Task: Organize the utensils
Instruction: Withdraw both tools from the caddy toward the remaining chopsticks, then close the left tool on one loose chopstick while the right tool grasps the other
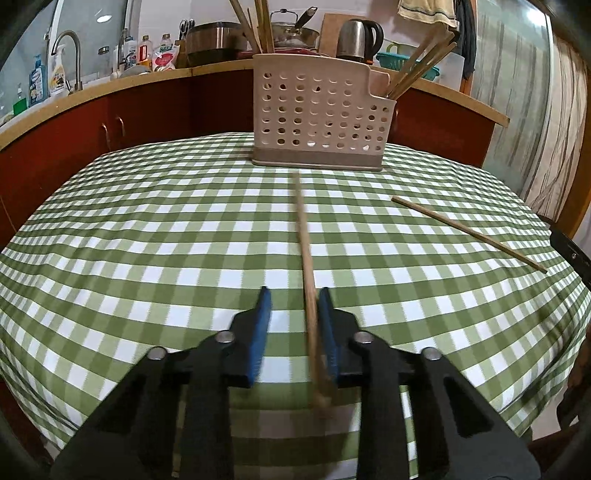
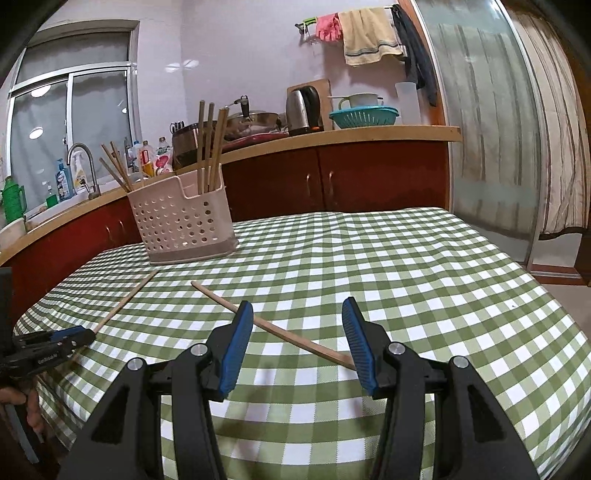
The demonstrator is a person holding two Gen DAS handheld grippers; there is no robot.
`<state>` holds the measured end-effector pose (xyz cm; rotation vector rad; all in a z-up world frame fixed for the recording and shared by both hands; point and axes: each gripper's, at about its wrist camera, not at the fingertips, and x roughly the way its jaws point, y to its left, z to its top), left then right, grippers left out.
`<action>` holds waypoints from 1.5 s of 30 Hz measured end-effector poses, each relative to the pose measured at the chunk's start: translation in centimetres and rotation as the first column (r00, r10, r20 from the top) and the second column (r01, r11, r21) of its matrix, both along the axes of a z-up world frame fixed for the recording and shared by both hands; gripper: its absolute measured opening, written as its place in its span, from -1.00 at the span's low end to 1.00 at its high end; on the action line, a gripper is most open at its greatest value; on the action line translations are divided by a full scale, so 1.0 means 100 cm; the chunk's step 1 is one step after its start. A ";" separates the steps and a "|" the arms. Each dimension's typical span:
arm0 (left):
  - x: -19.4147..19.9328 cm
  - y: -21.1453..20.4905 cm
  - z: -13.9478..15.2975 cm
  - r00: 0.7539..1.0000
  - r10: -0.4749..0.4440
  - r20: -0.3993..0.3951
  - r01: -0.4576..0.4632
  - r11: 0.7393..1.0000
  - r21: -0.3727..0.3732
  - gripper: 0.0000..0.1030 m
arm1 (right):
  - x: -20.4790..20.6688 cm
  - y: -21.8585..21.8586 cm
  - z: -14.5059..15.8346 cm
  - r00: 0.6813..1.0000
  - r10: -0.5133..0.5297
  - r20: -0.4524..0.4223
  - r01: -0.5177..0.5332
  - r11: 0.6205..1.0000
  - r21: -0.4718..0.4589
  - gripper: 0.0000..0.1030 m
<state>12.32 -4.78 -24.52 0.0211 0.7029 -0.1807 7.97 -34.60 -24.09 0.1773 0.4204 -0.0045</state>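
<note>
In the left wrist view, the left gripper (image 1: 293,297) is half-closed around a chopstick (image 1: 304,251) that lies against its right pad only; shutting off-centre could flick it askew. In the right wrist view, the right gripper (image 2: 297,314) stands wide, a second chopstick (image 2: 280,328) crossing slantwise between its jaws, so closing may pivot it away from the caddy (image 2: 181,221).

Steel kettle (image 2: 303,109) on the counter (image 2: 369,133) — teal colander (image 2: 364,116) beside it, towel (image 2: 367,35) above.

Left wrist view: low over the near edge of the checked tablecloth (image 1: 147,229), facing straight toward the utensil caddy (image 1: 321,122) and counter (image 1: 110,86). Right wrist view: similarly low, set farther right, angled leftward toward the same caddy (image 2: 181,221). Shared: cloth, caddy, counter, both loose chopsticks (image 1: 469,232) (image 2: 273,326).
</note>
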 end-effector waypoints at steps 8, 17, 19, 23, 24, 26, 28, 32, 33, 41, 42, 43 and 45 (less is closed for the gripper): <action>0.000 0.013 0.001 1.000 -0.012 0.016 0.011 1.000 0.029 -0.80 | 0.006 -0.005 -0.010 0.999 -0.009 -0.043 0.009 1.000 -0.001 -0.03; 0.004 0.032 0.001 1.000 0.023 0.015 -0.023 0.999 0.040 -0.87 | 0.015 -0.008 -0.027 0.992 -0.019 -0.126 0.020 1.000 0.006 -0.03; 0.004 0.034 0.001 1.000 0.024 0.016 -0.024 0.999 0.044 -0.87 | 0.013 -0.005 -0.026 0.993 -0.003 -0.121 0.004 1.000 0.009 -0.03; 0.003 0.036 0.002 1.000 0.023 0.017 -0.024 0.999 0.044 -0.87 | 0.010 0.013 -0.024 0.988 0.089 -0.125 -0.088 0.996 0.016 -0.09; 0.003 0.036 0.002 1.000 0.023 0.016 -0.024 0.999 0.045 -0.87 | 0.009 0.018 -0.024 0.987 0.105 -0.124 -0.105 0.994 0.006 -0.12; 0.004 0.037 0.002 1.000 0.024 0.014 -0.024 0.999 0.041 -0.87 | 0.003 0.022 -0.020 0.992 0.092 -0.089 -0.094 0.995 -0.022 -0.12; 0.005 0.038 0.002 1.000 0.020 0.013 -0.021 0.999 0.043 -0.87 | 0.006 0.015 -0.018 0.994 0.058 -0.087 -0.061 0.998 -0.031 -0.12; 0.005 0.040 0.002 1.000 0.018 0.017 -0.019 0.999 0.048 -0.87 | 0.014 -0.014 -0.023 0.992 -0.010 -0.126 0.011 1.000 0.011 -0.12; 0.005 0.041 0.002 1.000 0.018 0.018 -0.018 0.999 0.048 -0.87 | 0.018 -0.019 -0.027 0.988 -0.009 -0.154 0.015 0.999 0.033 -0.11; 0.006 0.041 0.002 1.000 0.015 0.021 -0.016 0.998 0.059 -0.87 | 0.010 0.016 -0.027 0.986 0.111 -0.120 -0.112 0.994 0.003 -0.15; 0.006 0.042 0.002 1.000 0.016 0.021 -0.017 0.998 0.059 -0.87 | 0.011 0.020 -0.027 0.986 0.119 -0.119 -0.120 0.993 0.004 -0.16; 0.007 0.042 0.002 1.000 0.017 0.021 -0.019 0.998 0.059 -0.87 | 0.012 0.022 -0.026 0.985 0.127 -0.116 -0.128 0.992 0.004 -0.19; 0.007 0.044 0.002 1.000 0.018 0.022 -0.019 0.998 0.055 -0.87 | 0.013 0.026 -0.026 0.983 0.146 -0.115 -0.145 0.989 0.018 -0.31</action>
